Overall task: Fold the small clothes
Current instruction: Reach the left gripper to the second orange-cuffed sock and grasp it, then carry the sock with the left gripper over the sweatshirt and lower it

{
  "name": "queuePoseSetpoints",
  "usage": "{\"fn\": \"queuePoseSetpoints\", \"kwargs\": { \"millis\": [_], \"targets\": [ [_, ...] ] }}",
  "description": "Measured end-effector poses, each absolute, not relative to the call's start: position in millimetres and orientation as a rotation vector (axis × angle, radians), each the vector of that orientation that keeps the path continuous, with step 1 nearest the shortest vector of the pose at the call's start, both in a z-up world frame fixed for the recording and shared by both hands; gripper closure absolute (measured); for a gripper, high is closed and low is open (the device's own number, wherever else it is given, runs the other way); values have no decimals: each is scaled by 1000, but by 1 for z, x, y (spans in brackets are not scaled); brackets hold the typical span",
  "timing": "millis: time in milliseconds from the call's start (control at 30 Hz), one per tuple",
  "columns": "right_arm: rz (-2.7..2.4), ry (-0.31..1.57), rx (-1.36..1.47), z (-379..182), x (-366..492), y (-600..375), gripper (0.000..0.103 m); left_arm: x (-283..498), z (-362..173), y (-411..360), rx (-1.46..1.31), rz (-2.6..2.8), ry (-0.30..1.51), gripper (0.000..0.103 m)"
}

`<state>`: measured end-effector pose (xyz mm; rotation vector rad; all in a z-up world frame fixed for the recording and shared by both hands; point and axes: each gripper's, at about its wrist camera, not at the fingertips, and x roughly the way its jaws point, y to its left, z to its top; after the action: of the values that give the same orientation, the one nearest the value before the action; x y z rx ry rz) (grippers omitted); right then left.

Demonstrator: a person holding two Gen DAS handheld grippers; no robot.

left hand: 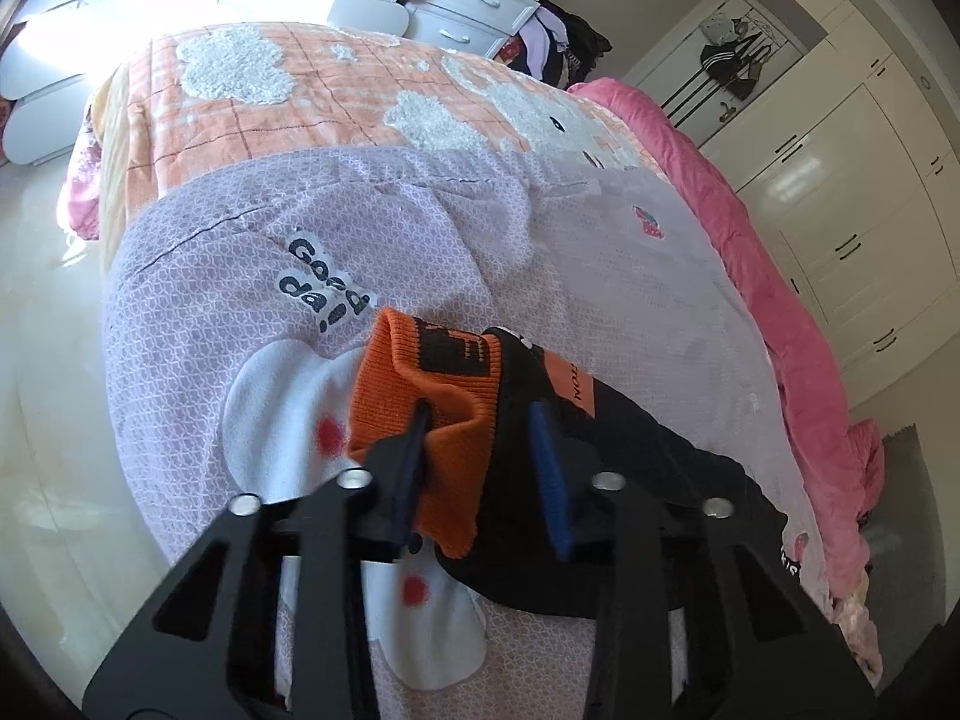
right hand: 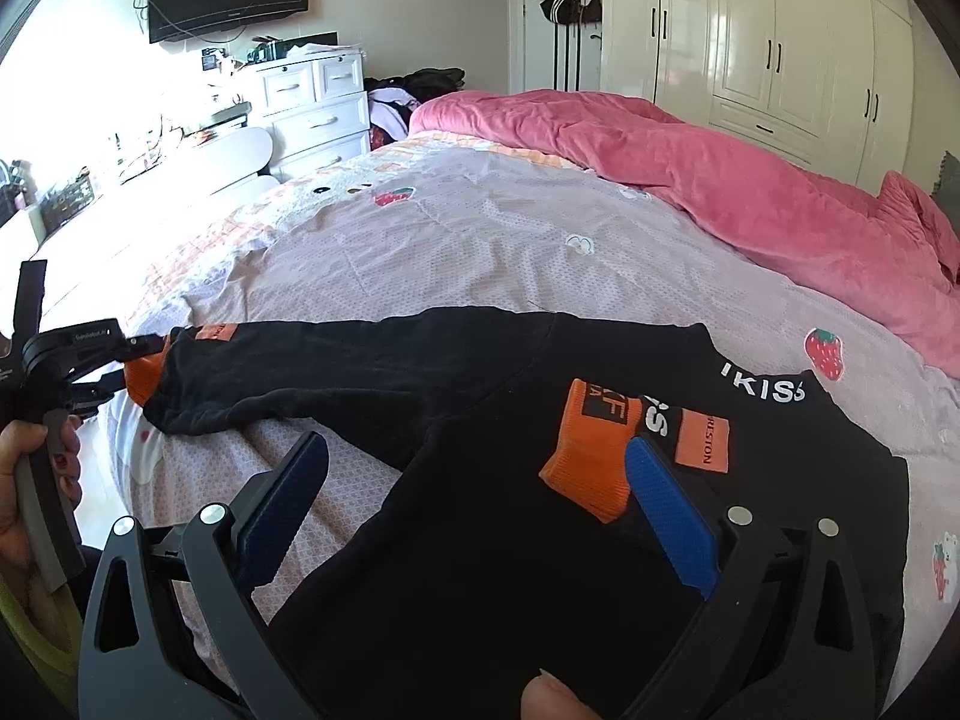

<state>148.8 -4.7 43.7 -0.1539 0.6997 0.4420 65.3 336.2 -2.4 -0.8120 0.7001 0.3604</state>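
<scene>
We see a small black knit sweater with orange ribbed cuffs (right hand: 480, 540) lying spread on the bed's lilac patterned sheet (right hand: 480, 252), one sleeve stretched out toward the left. Our left tongs (left hand: 480, 438) are clamped on the orange cuff (left hand: 432, 414) at the end of that sleeve, its fabric bunched between the pads. The other orange cuff (right hand: 591, 450) lies folded over the sweater's chest. Our right tongs (right hand: 474, 480) stand wide over the body of the sweater, gripping nothing. A crumpled pink plush blanket (right hand: 750, 180) lies along the bed's far side.
</scene>
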Motion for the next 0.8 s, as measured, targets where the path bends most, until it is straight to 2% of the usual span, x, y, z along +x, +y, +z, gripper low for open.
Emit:
{"fn": "queuePoseSetpoints", "kwargs": {
  "millis": [400, 800],
  "targets": [
    [392, 712, -120, 42, 157, -28, 4, 67, 37, 301, -713, 194, 583, 97],
    [273, 732, 9, 49, 174, -92, 4, 91, 80, 208, -574, 6, 566, 98]
  ]
}}
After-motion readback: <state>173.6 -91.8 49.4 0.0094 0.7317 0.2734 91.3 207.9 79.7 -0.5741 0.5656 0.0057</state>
